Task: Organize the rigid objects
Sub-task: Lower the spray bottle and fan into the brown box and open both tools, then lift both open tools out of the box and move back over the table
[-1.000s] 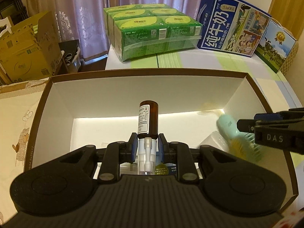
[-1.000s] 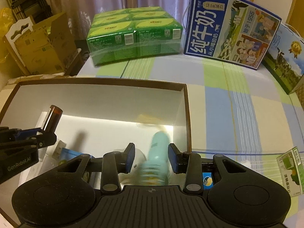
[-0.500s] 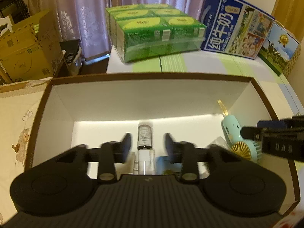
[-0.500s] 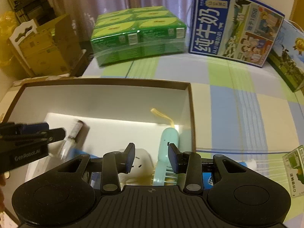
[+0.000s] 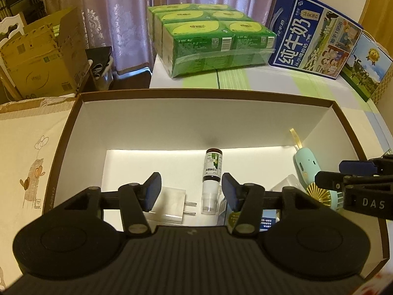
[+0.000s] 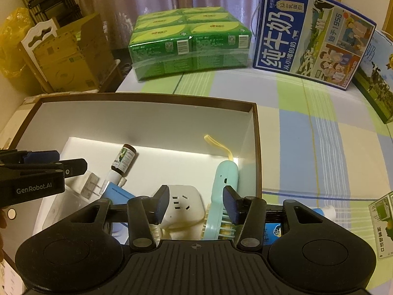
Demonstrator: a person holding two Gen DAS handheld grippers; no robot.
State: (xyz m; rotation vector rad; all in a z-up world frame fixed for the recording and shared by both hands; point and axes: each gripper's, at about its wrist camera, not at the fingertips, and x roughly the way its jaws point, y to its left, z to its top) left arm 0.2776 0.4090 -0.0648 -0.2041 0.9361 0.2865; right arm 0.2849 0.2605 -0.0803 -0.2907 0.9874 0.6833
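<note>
Brown glass spray bottle and mint handheld fan, released, lie inside the white-lined box; left tongs and right tongs, just opened, are best withdrawn vertically.

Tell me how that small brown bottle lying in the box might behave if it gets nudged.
The brown bottle lies on its round side, so it would probably roll. It looks like glass, so likely fragile and slippery.
</note>
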